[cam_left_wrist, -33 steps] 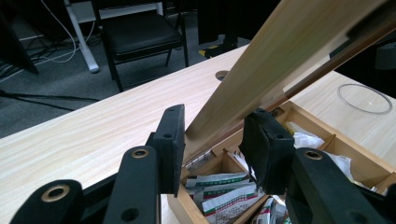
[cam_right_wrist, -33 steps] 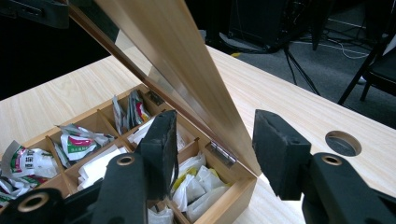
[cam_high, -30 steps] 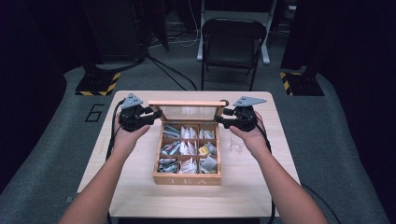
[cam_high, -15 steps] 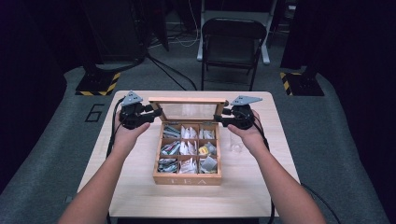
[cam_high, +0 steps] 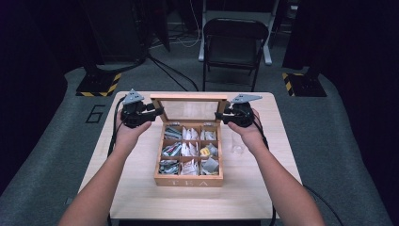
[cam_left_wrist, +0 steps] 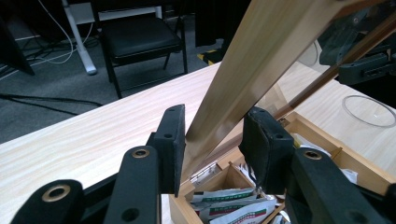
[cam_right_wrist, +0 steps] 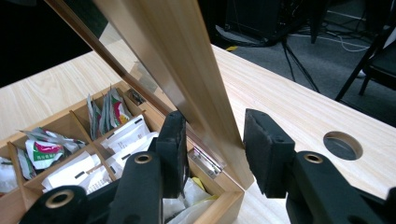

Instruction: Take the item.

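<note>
Wooden tea box [cam_high: 189, 180] sits mid-table [cam_high: 263, 188], its glass lid [cam_high: 190, 109] raised upright. Your left hand-held gripper [cam_high: 157, 112] clamps the lid's left edge; your right hand-held gripper [cam_high: 219, 116], jaws just closing, straddles the right edge, one pad touching.

Tan wood tea box [cam_high: 189, 181]; black grippers; pale table [cam_high: 141, 188].
</note>
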A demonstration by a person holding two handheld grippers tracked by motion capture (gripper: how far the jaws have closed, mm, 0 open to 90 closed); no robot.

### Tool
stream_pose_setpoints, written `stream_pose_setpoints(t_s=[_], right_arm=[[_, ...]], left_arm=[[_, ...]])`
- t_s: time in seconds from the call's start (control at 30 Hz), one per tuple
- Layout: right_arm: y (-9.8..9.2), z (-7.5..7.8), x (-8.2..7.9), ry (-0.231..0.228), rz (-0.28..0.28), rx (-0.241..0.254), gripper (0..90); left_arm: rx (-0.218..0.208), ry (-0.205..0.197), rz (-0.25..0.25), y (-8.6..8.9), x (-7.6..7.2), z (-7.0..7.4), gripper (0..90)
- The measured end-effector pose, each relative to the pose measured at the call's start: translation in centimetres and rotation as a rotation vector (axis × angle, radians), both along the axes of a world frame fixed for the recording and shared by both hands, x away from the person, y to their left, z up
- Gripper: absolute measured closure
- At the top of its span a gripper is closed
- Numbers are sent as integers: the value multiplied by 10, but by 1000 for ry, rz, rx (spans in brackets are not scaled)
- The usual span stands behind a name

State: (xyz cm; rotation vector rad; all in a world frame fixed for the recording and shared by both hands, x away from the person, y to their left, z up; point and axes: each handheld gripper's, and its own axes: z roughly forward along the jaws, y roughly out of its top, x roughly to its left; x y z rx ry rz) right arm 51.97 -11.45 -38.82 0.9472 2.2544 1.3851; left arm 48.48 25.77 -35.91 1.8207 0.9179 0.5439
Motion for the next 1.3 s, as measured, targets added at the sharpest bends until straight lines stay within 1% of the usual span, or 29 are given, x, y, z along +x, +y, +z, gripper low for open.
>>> stream_pose_setpoints(t_s=[0.17, 0.33, 0.4, 0.47, 0.53, 0.67, 0.77, 0.83, 0.97, 1.17, 1.23, 1.3], right_arm=[[0, 1, 1, -2, 5, -8, 599], [1, 1, 1, 2, -1, -4, 601], [1, 1, 2, -2, -2, 1, 602], [1, 1, 2, 3, -10, -2, 603], [1, 2, 3, -1, -7, -10, 605], [2, 1, 4, -6, -15, -8, 607], [2, 0, 5, -6, -19, -3, 606], [3, 0, 6, -6, -24, -4, 607], [3, -2, 8, -1, -20, -5, 607], [4, -6, 11, 11, -27, -11, 612], [4, -7, 13, 8, -26, -14, 616], [3, -7, 13, 10, -28, -7, 622]], left_arm=[[2, 0, 1, 0, 0, -1, 601], [19, 11, -1, 0, 3, -6, 599], [15, 11, -1, 0, 5, -8, 600], [20, 10, -1, 0, 6, -9, 615], [18, 4, 1, 0, 8, -10, 616], [18, 7, 1, -1, 10, -10, 618], [12, -1, 0, 0, 13, -11, 619], [19, 1, 3, -1, 15, -13, 619], [46, 17, 3, -3, 19, -17, 621], [25, 17, -3, 0, 23, -21, 625], [29, 15, -2, -1, 24, -21, 628], [28, 15, -1, -1, 25, -21, 630]])
